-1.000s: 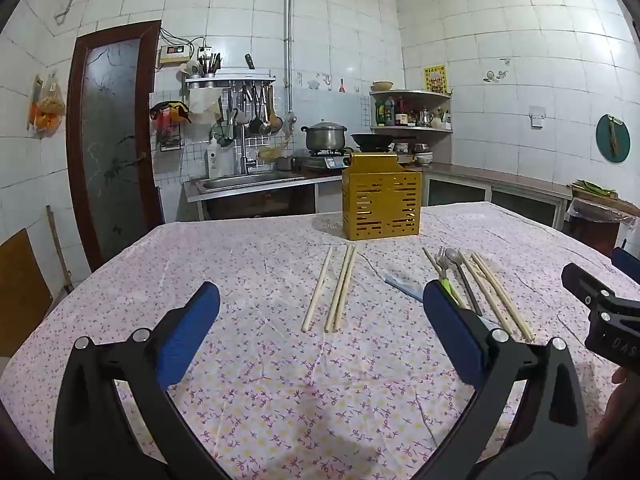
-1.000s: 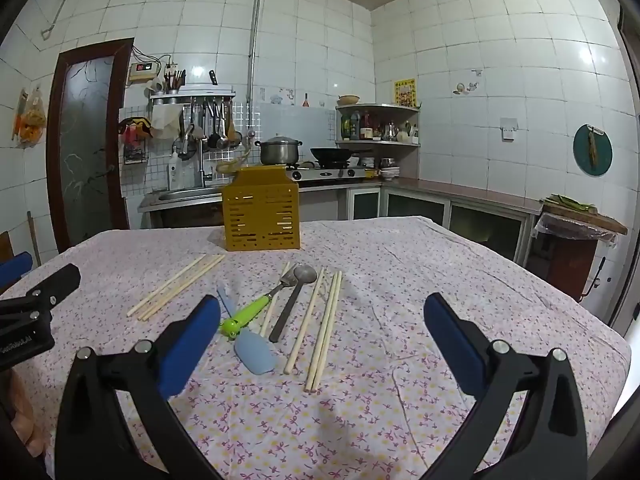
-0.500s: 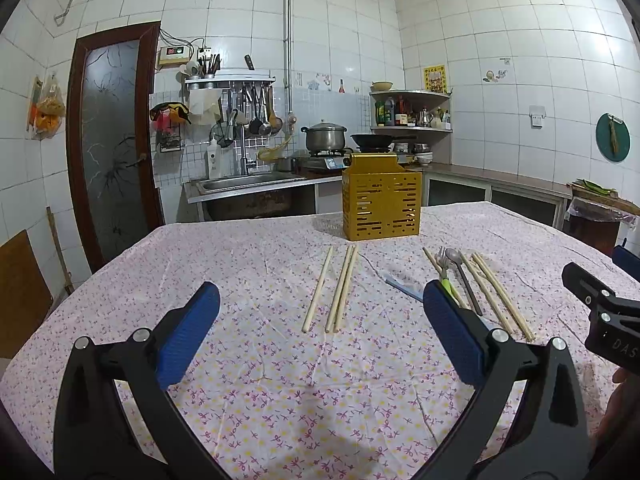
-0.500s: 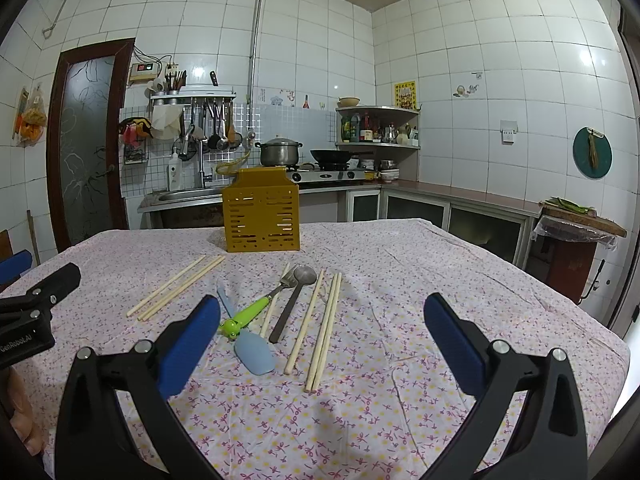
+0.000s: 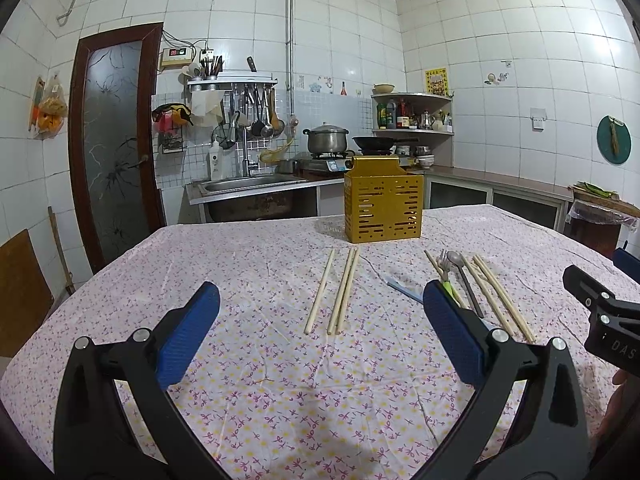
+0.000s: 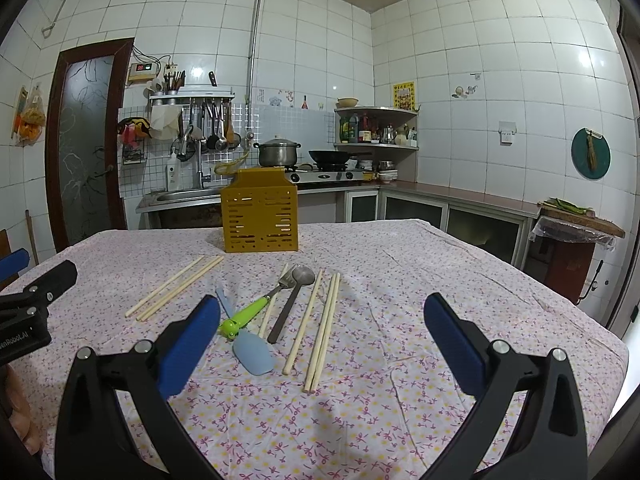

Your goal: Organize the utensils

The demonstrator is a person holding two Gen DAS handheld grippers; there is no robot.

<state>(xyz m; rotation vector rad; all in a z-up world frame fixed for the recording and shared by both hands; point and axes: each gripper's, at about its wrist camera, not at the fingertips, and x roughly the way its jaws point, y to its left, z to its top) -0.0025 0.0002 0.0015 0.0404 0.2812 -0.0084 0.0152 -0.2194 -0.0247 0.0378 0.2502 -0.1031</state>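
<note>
Change since earlier: nothing has visibly moved; both tools hover where they were, and the utensils lie as before.
Left tool [image 5: 321, 328]: released, blue pads wide apart, nothing between them, held above the near part of the desk.
Right tool [image 6: 322, 338]: also released, pads spread wide and empty, above the desk's near edge; its black body shows at the right margin of the left wrist view.
Desk [image 6: 420, 280]: covered in a white cloth with small pink and yellow flowers.
Left chopsticks [image 5: 338, 290]: three pale sticks lying flat, nearly parallel, ahead of the left tool; one is slightly apart from the other two.
Blue spatula [image 6: 250, 344]: flat on the cloth just ahead of the right tool's left pad, blade toward the camera.
Green-handled fork [image 6: 256, 308]: lies across the spatula's handle, tines pointing to the far side.
Spoon [image 6: 294, 296]: just right of the fork, bowl toward the far side, dark handle toward the camera.
Right chopsticks [image 6: 322, 328]: several pale sticks right of the spoon, roughly parallel; one more lies under the fork and spoon.
Yellow holder [image 6: 260, 212]: slotted box standing upright beyond all the utensils, well apart from both tools.
</note>
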